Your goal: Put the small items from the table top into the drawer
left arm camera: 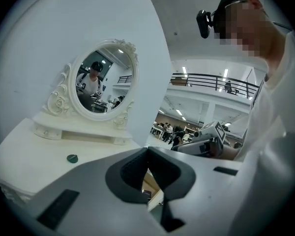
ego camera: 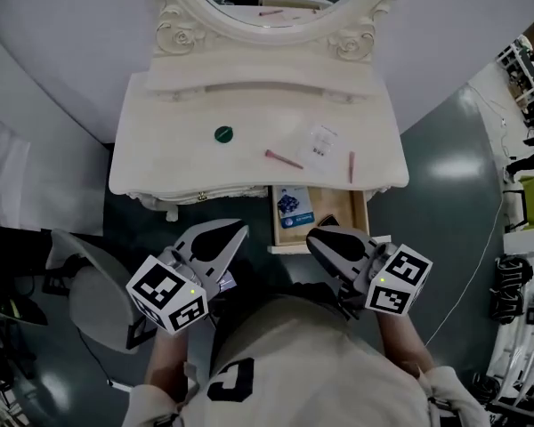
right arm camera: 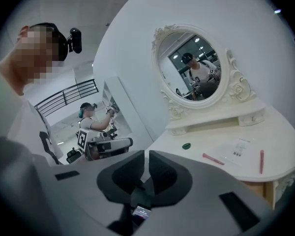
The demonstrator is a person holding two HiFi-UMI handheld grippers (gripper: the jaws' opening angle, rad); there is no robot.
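- drawer under the right half of the table top is pulled open, so access is sorted
- one thing is in it already: flat packet with blue print, lying at the drawer's left side
- front part of the drawer is partly covered by the right gripper in the head view, so can't tell if anything more lies there
- four small items are on the table top, none touching a gripper:
- green disc, left of centre, well apart from the rest
- pink stick, mid table near the front edge
- clear packet with some print, just right of that stick
- second pink stick, near the right front edge, right above the open drawer
- left gripper: jaws together, nothing between them
- right gripper: jaws together too, empty
- both are held close to the person's body, short of the table front, the right one over the drawer's front end
- my read: about one in five done, four picks and drops left
- no pick is under way; jaws have to open before any grab
- second pink stick and clear packet look the easiest for the right side, the disc for the left
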